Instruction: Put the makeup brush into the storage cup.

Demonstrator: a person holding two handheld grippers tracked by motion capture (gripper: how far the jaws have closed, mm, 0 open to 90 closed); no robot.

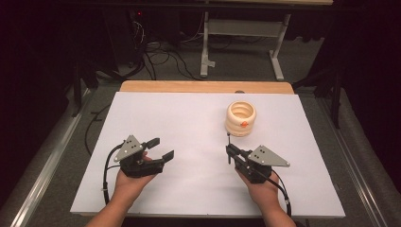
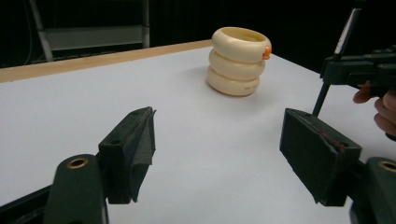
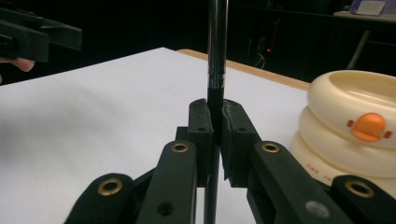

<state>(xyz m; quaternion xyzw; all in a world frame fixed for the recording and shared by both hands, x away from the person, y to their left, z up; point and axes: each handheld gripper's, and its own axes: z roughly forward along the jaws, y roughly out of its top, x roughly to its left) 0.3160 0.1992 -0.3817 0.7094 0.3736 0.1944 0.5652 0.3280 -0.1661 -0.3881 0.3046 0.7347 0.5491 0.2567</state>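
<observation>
A cream holder (image 1: 240, 118) made of stacked rings, with an orange tab (image 3: 370, 127) on its side, stands upright on the white sheet (image 1: 189, 118) at the back right. My right gripper (image 1: 231, 152) is shut on a thin dark pen (image 1: 228, 139), held upright just in front of the holder (image 3: 345, 121). The pen (image 3: 217, 46) rises between the closed pads and clears the sheet below. My left gripper (image 1: 163, 147) hovers at the front left, open, with nothing between its fingers (image 2: 135, 140). In the left gripper view the holder (image 2: 237, 65) lies ahead and the pen (image 2: 343, 32) is at the right.
The sheet covers a wooden table whose far edge (image 1: 203, 86) shows behind it. Beyond the table, cables (image 1: 161, 56) lie on the dark floor near a white metal stand (image 1: 246, 28). A metal rail (image 1: 42, 165) runs along the left side.
</observation>
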